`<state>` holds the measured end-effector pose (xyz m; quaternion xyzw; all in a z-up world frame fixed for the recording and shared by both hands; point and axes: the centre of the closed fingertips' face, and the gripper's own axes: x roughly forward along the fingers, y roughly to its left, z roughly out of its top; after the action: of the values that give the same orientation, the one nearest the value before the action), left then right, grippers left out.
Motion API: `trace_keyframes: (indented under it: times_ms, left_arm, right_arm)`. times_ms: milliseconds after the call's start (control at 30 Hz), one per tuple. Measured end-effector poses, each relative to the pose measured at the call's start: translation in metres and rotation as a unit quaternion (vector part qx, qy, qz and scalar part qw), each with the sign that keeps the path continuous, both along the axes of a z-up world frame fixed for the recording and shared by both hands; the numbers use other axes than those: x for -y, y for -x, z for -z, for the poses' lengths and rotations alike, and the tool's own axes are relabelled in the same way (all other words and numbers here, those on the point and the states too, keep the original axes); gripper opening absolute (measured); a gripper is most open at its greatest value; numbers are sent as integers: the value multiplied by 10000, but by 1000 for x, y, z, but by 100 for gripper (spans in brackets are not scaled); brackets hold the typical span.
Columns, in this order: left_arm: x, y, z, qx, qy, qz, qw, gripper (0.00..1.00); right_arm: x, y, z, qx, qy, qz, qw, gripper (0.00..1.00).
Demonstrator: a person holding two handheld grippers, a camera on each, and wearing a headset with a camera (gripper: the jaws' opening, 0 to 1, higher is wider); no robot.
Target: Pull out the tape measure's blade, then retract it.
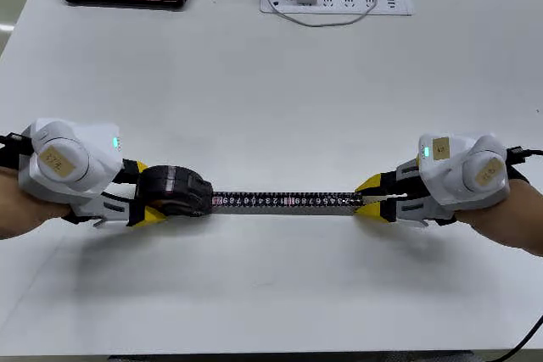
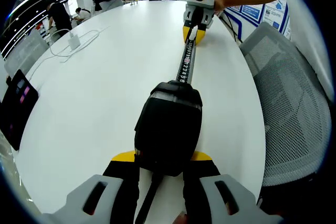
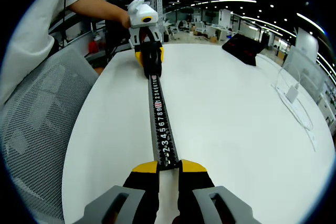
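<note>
I have the left gripper (image 1: 146, 192) clenched around the black tape measure (image 1: 176, 191), which rests on the white table (image 1: 280, 82) near its front edge. My right gripper (image 1: 370, 197) pinches the tip of the blade (image 1: 284, 202). The blade lies pulled out flat between them, numbers up.

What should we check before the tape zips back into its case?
1. Case held firmly: the left gripper has its jaws shut on the tape measure case. Ok.
2. Tip held, so it cannot snap back: the right gripper has its jaws shut on the end of the blade. Ok.
3. Blade straight, no twist: it runs in a straight line between the grippers, numbers facing up. Ok.
4. Nothing in the way: the table is bare along the blade, and the power strip lies far off. Ok.
5. Lock switch released: cannot tell.
</note>
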<state>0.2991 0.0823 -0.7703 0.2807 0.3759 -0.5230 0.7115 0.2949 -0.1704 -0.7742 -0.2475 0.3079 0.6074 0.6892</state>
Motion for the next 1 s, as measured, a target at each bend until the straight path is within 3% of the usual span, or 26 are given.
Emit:
trace_keyframes:
  times_ms: [1000]
  left_arm:
    - [0,0,0,-2,-23,33,10000,26]
  right_arm:
    - [19,2,0,-43,164,12,9999,9]
